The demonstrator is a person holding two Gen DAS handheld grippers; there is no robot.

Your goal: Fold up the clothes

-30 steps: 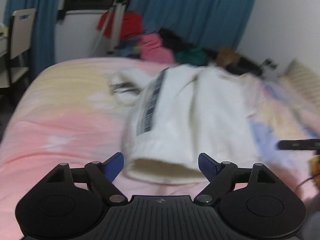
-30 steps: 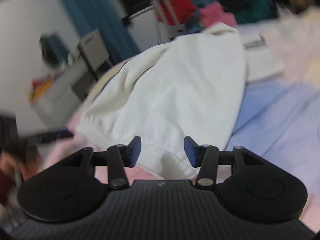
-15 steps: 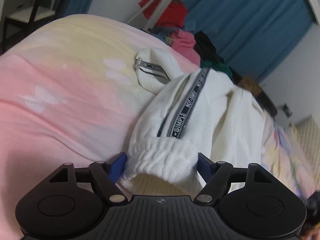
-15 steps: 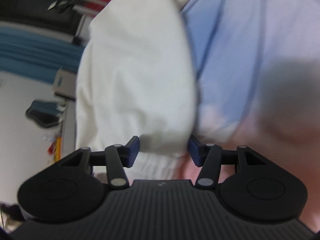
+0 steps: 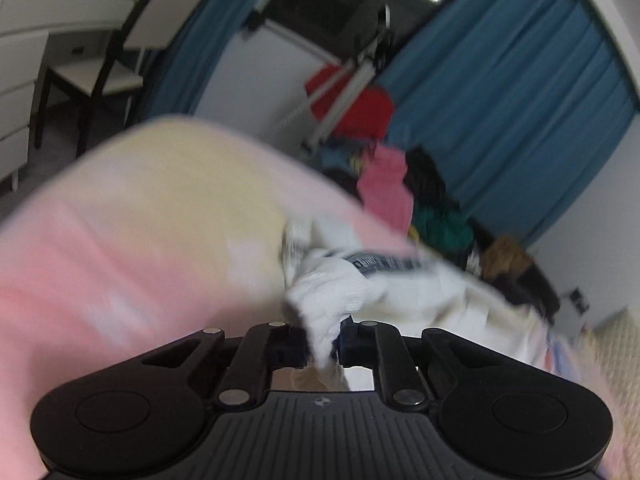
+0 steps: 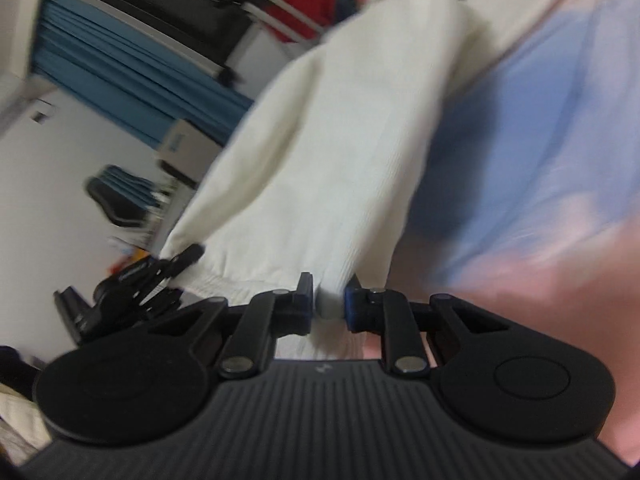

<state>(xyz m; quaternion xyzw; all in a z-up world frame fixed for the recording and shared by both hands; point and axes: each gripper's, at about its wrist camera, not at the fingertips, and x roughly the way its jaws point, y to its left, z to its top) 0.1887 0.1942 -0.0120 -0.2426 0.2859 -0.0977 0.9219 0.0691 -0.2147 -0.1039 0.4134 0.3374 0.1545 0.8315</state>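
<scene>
A white knitted sweater [image 5: 432, 300] with a grey lettered stripe lies on a bed. Its ribbed hem is bunched between the blue pads of my left gripper [image 5: 323, 346], which is shut on it. In the right wrist view the same sweater [image 6: 328, 168] hangs stretched from the far side down to my right gripper [image 6: 329, 304], shut on the other end of the hem. The left gripper [image 6: 160, 272] shows there at the lower left, holding the hem's far corner. Both views are blurred.
The bed [image 5: 132, 224] has a pink, yellow and blue cover [image 6: 540, 152]. A heap of coloured clothes [image 5: 400, 184] sits at its far edge by blue curtains [image 5: 508, 92]. A chair [image 5: 116, 64] and white drawers [image 5: 16, 80] stand at the left.
Both grippers were open around the sweater's hem and have shut on it. The hem is now lifted off the bed and the fabric is pulled taut.
</scene>
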